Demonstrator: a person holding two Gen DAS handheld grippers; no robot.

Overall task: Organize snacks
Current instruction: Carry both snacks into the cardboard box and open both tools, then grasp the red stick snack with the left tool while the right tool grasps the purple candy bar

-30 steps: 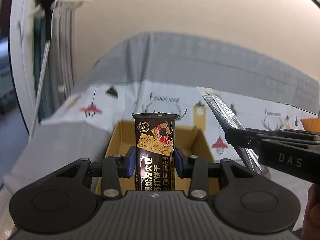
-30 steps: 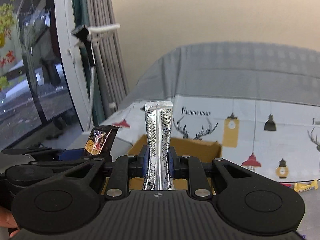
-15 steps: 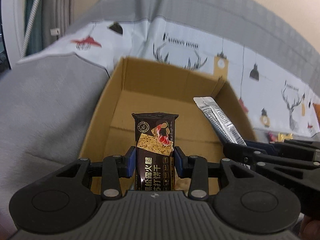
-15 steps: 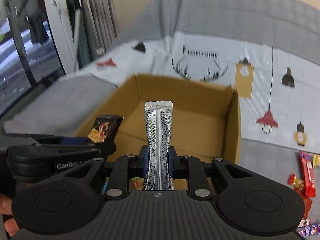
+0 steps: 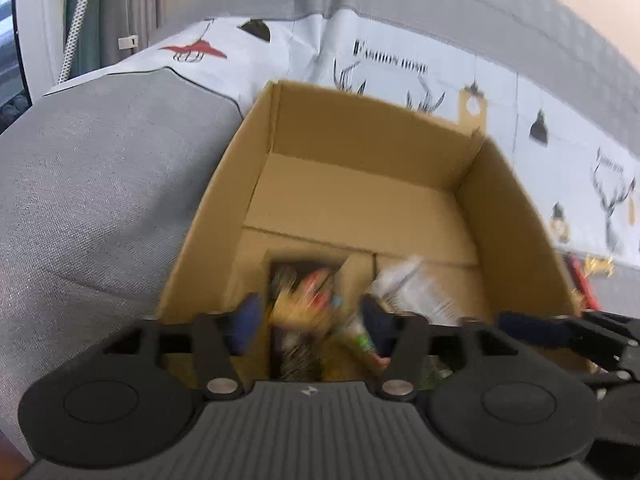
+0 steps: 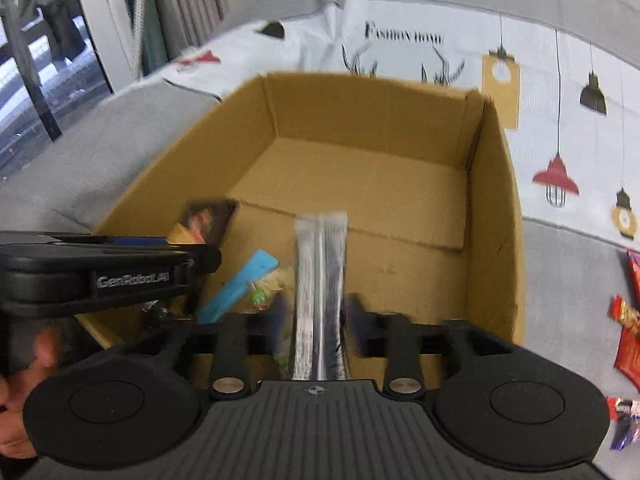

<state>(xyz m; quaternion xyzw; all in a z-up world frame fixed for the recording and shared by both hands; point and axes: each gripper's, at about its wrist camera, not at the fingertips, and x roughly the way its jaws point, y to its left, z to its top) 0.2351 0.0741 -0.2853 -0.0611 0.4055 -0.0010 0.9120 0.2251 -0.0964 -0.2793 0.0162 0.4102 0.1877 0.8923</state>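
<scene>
An open cardboard box (image 5: 224,184) (image 6: 496,184) sits on a grey couch. My left gripper (image 5: 310,320) is open over the box's near end; the dark cracker packet (image 5: 296,312) shows blurred between its fingers, dropping into the box, and it also shows in the right wrist view (image 6: 206,220). My right gripper (image 6: 316,316) is open around a silver stick pouch (image 6: 320,280), which stands loose between the spread fingers; it shows blurred in the left wrist view (image 5: 412,284). Other snacks lie in the box, among them a blue bar (image 6: 240,284).
A printed white cloth (image 6: 560,80) covers the couch behind the box. Several loose red and yellow snacks (image 6: 628,320) lie on the couch right of the box. A curtain and window (image 6: 60,40) are at the far left.
Both grippers moved down over the box and opened. The cracker packet left the left gripper's grasp and is falling; the silver pouch is loose between the right fingers.
</scene>
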